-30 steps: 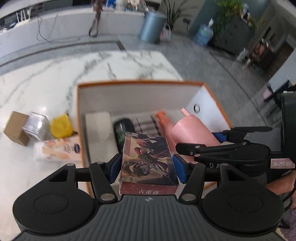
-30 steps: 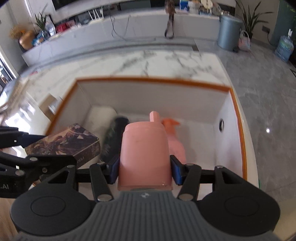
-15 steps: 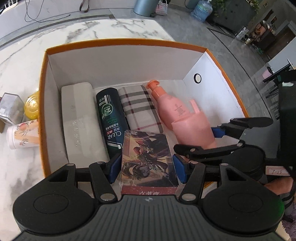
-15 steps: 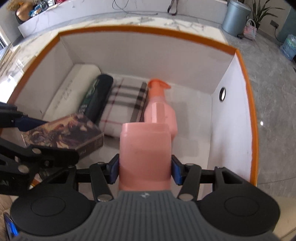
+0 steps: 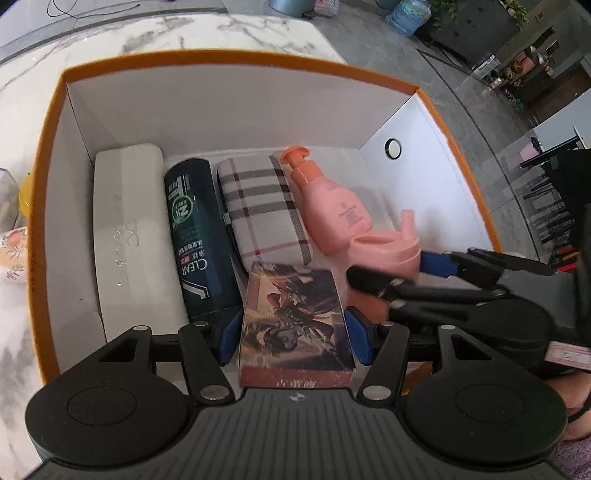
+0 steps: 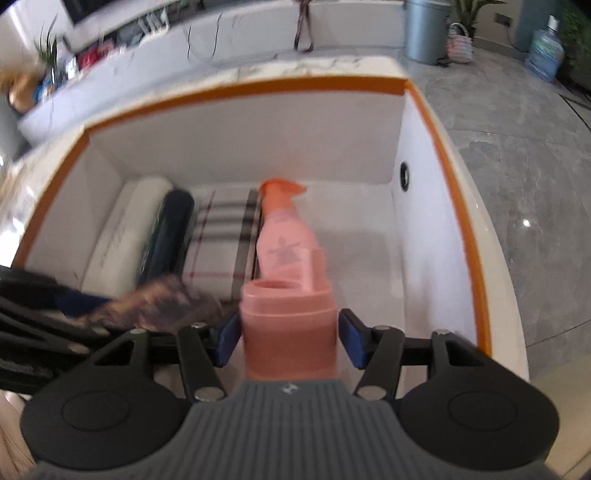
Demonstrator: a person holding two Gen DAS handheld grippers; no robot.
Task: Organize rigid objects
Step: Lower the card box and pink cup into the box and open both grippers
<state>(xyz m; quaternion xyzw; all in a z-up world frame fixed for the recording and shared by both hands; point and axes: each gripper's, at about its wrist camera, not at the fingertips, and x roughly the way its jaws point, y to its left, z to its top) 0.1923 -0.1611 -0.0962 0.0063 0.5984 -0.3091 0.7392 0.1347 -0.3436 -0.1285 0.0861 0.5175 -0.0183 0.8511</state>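
Note:
An orange-rimmed white box lies open below both grippers. On its floor lie a white case, a dark green CLEAR bottle, a plaid case and a pink pump bottle. My left gripper is shut on a dark illustrated card box, held low over the near end of the bottle and the plaid case. To its right, my right gripper is shut on a pink lidded cup with a raised spout, just in front of the pump bottle.
The box stands on a white marble table. A yellow object and a floral cup sit outside its left wall. The box floor right of the pump bottle is bare. A grey bin stands on the floor beyond.
Both grippers have sunk toward the box and tipped further down, each keeping its object. The card box and pink cup now hang within the box opening, and the contents look larger.

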